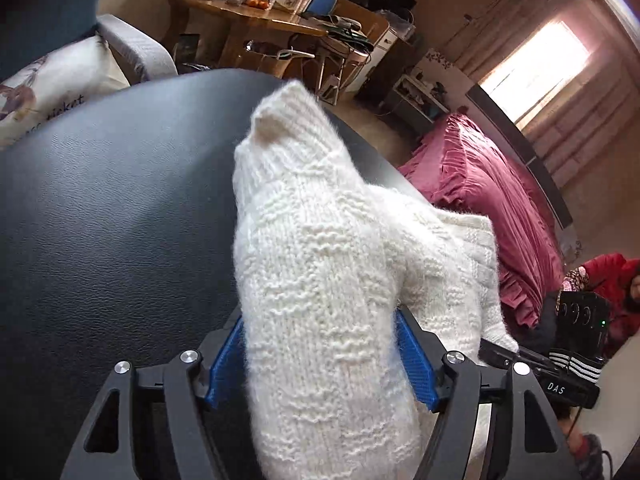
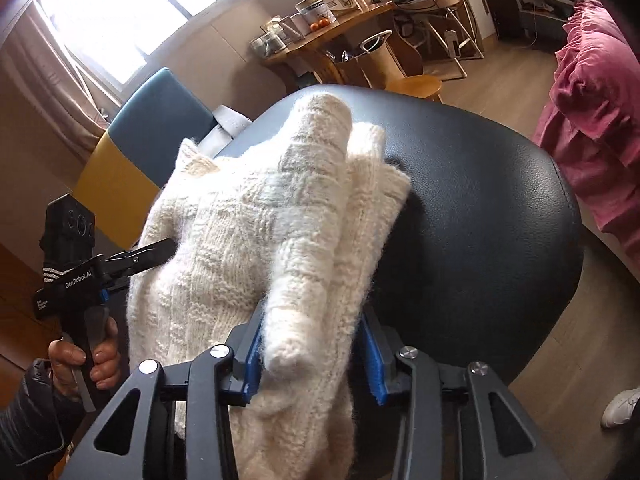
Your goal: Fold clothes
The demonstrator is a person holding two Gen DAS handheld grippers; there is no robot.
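Note:
A fluffy white knit sweater (image 1: 320,248) lies bunched on a round black leather surface (image 1: 100,220). In the left wrist view a thick fold of it fills the gap between the blue pads (image 1: 226,356) of my left gripper (image 1: 320,360), which is shut on it. My right gripper (image 1: 496,350) reaches into the sweater's right side. In the right wrist view the sweater (image 2: 240,216) drapes toward me, with a rolled sleeve clamped in my right gripper (image 2: 312,360). My left gripper (image 2: 160,252) pinches its left edge, held by a hand (image 2: 88,356).
A bed with a pink ruffled cover (image 1: 480,192) stands right of the black surface (image 2: 480,220). Behind are a wooden table with jars (image 1: 256,12), a cushioned grey armchair (image 1: 132,48), a blue and yellow chair (image 2: 132,152) and a wooden stool (image 2: 416,84). A bright window (image 2: 120,8) is at the left.

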